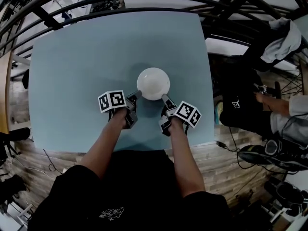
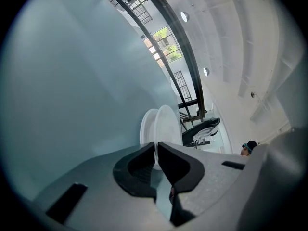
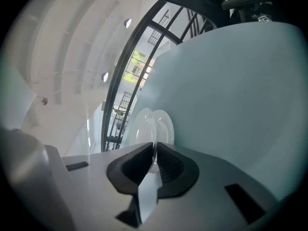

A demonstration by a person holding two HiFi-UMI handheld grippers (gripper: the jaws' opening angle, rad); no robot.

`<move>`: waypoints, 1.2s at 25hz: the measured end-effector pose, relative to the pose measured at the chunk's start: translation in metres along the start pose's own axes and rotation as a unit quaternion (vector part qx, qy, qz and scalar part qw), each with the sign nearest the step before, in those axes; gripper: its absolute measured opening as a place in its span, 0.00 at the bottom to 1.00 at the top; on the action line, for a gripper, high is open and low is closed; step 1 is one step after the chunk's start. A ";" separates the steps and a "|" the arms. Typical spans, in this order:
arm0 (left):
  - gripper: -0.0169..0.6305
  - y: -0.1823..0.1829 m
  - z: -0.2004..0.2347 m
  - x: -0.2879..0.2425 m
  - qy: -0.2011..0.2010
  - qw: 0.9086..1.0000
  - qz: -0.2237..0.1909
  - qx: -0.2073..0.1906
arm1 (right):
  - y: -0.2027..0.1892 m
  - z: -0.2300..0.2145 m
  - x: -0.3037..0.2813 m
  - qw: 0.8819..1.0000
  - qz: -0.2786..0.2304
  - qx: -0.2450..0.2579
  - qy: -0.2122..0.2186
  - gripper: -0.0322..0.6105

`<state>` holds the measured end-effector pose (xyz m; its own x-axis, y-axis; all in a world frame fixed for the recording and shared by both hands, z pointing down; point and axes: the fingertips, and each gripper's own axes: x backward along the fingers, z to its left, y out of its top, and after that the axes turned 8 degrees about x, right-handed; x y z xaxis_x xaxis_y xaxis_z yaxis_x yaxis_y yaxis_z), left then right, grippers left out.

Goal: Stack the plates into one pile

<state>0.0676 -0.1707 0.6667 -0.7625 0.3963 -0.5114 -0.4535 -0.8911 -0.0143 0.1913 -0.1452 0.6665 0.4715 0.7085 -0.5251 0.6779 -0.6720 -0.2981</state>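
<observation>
White plate (image 1: 153,83), one, central on the pale blue desk (image 1: 86,57), near rim pinched by the left gripper's (image 1: 137,96) fingers on its left and the right gripper's (image 1: 165,98) on its right; black railing (image 1: 48,18) beyond the plate, wooden floor (image 1: 226,167) nearer.

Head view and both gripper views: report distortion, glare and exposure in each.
Head view: fisheye bows the table edges; the white plate is washed out. Left gripper view: dark round vignette, daylight glare at the window. Right gripper view: same vignette, ceiling light glaring, table edge curved.
</observation>
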 end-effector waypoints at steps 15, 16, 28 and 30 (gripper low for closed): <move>0.09 -0.007 0.010 -0.007 0.015 0.999 0.037 -0.017 | 0.005 -0.013 -0.005 1.000 0.006 0.002 -0.020 0.09; 0.09 -0.006 0.011 -0.006 0.015 0.999 0.037 -0.016 | 0.005 -0.014 -0.005 1.000 0.007 0.008 -0.023 0.09; 0.09 -0.005 0.010 -0.001 0.016 1.000 0.021 -0.014 | 0.006 -0.015 -0.007 0.996 0.024 0.074 -0.049 0.09; 0.09 -0.004 0.013 -0.001 0.021 1.000 0.016 -0.012 | 0.005 -0.016 -0.008 0.994 0.030 0.088 -0.055 0.09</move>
<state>0.0640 -0.1644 0.6783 -0.7566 0.3581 -0.5471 -0.4176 -0.9085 -0.0171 0.1998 -0.1514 0.6816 0.4375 0.6441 -0.6275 0.5367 -0.7469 -0.3925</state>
